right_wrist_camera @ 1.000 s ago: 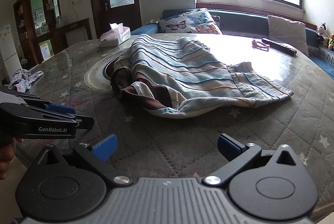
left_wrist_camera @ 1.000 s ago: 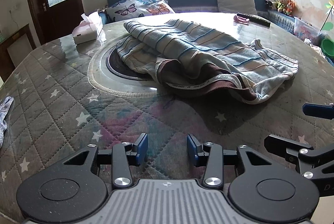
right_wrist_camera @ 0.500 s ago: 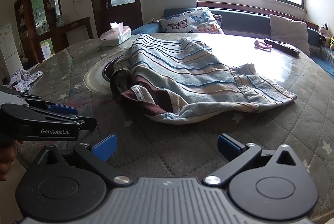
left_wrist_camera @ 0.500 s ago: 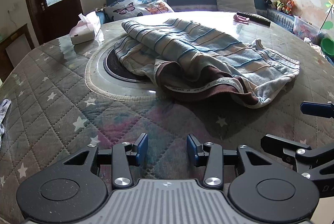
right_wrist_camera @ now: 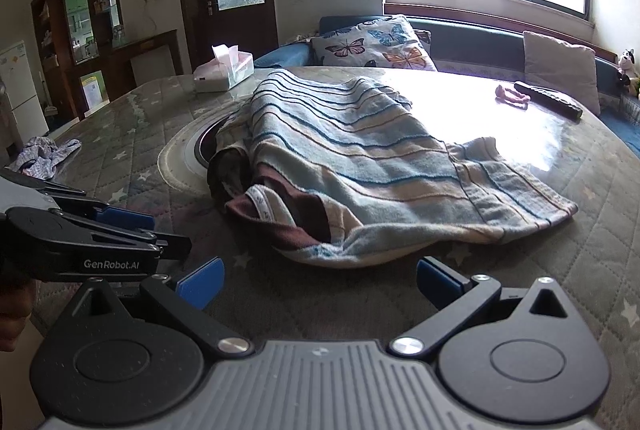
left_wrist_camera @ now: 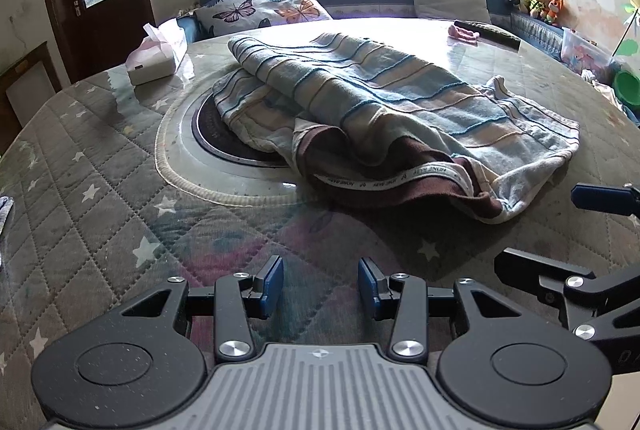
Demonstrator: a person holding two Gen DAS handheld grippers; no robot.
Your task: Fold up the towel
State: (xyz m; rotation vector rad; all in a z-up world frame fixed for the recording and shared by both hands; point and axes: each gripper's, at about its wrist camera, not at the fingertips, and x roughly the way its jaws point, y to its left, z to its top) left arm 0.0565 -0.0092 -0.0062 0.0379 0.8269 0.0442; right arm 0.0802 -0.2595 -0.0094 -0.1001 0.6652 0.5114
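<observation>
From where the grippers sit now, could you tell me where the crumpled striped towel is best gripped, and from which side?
Grip the blue-and-beige striped towel at its near right corner, coming in low from the table's near edge. That corner lies flat and exposed on the quilted table cover, while the near left end is bunched over a brown hem. The right tool is open, nearest.

Both fisheye views sit low at the near edge of the table (left_wrist_camera: 100, 157), looking forward along their own fingers toward the window. Each frames the towel (left_wrist_camera: 400, 109) mid-frame, close ahead. The left view catches the right gripper (left_wrist_camera: 560, 230) at its right edge; the right view shows the left gripper (right_wrist_camera: 152, 230) at its left.
</observation>
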